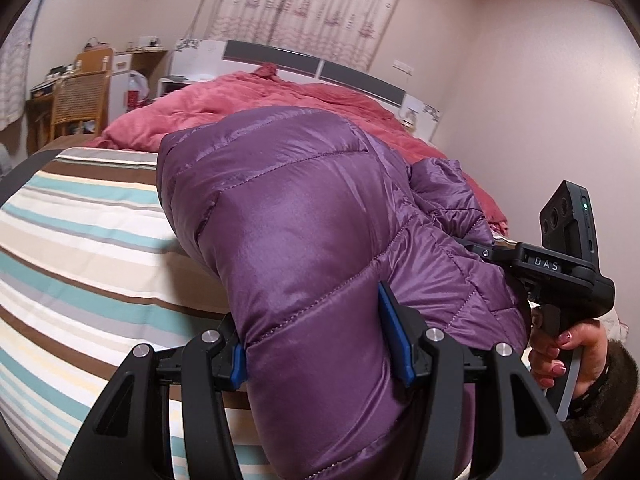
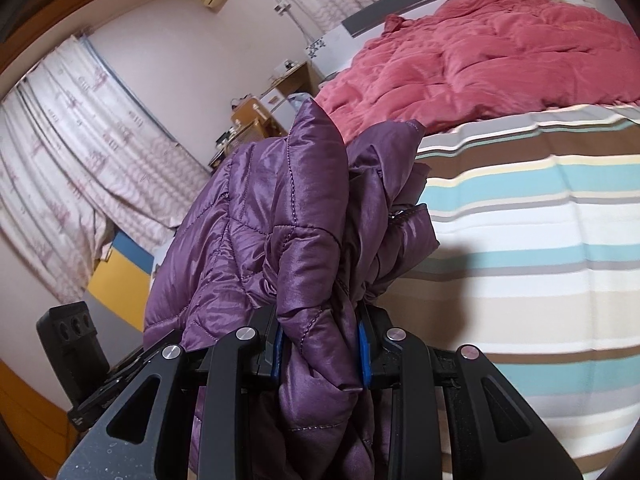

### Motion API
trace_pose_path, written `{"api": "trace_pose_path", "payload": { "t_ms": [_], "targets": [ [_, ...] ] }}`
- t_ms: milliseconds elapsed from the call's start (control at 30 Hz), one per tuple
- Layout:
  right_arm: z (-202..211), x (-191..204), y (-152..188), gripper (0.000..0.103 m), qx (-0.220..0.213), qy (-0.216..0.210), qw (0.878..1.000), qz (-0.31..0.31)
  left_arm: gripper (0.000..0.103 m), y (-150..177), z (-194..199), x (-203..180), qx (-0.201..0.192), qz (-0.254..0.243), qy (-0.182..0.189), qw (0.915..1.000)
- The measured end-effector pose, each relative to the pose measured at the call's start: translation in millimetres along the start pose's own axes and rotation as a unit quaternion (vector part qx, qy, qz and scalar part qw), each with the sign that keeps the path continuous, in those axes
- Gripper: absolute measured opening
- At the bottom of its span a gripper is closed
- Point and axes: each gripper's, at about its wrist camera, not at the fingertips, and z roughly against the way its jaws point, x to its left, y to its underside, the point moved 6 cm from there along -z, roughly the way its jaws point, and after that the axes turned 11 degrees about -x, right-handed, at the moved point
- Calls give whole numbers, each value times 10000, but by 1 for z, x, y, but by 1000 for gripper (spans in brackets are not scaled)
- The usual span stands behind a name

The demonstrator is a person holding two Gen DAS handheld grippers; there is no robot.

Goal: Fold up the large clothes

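Note:
A shiny purple quilted puffer jacket [image 1: 296, 216] is held up over the striped bed cover [image 1: 80, 248]. My left gripper [image 1: 320, 344] is shut on a thick puffy part of it, blue pads pressing both sides. My right gripper [image 2: 322, 344] is shut on a bunched fold of the same jacket [image 2: 280, 208], which hangs above the bed's striped cover [image 2: 540, 240]. The right gripper's body also shows at the right of the left wrist view [image 1: 560, 268], a hand gripping its handle. Its fingertips are hidden by the jacket there.
A rumpled pink duvet [image 1: 248, 104] lies at the head of the bed by the white headboard [image 1: 320, 64]. A wooden chair [image 1: 80, 96] and desk stand at the far left. Curtains [image 2: 80, 128] cover the windows. Pink walls lie close on the right.

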Motion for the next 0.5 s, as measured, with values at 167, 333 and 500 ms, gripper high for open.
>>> {"api": "trace_pose_path", "payload": {
  "t_ms": [167, 333, 500],
  "targets": [
    [-30, 12, 4, 28, 87, -23, 9999, 82, 54, 0, -10, 35, -64, 103, -261, 9996],
    [-67, 19, 7, 28, 189, 24, 9995, 269, 54, 1, -22, 66, -92, 270, -539, 9981],
    [-97, 10, 20, 29, 385, 358, 9969, 590, 60, 22, -54, 94, 281, 340, -874, 9952]
  ]
}}
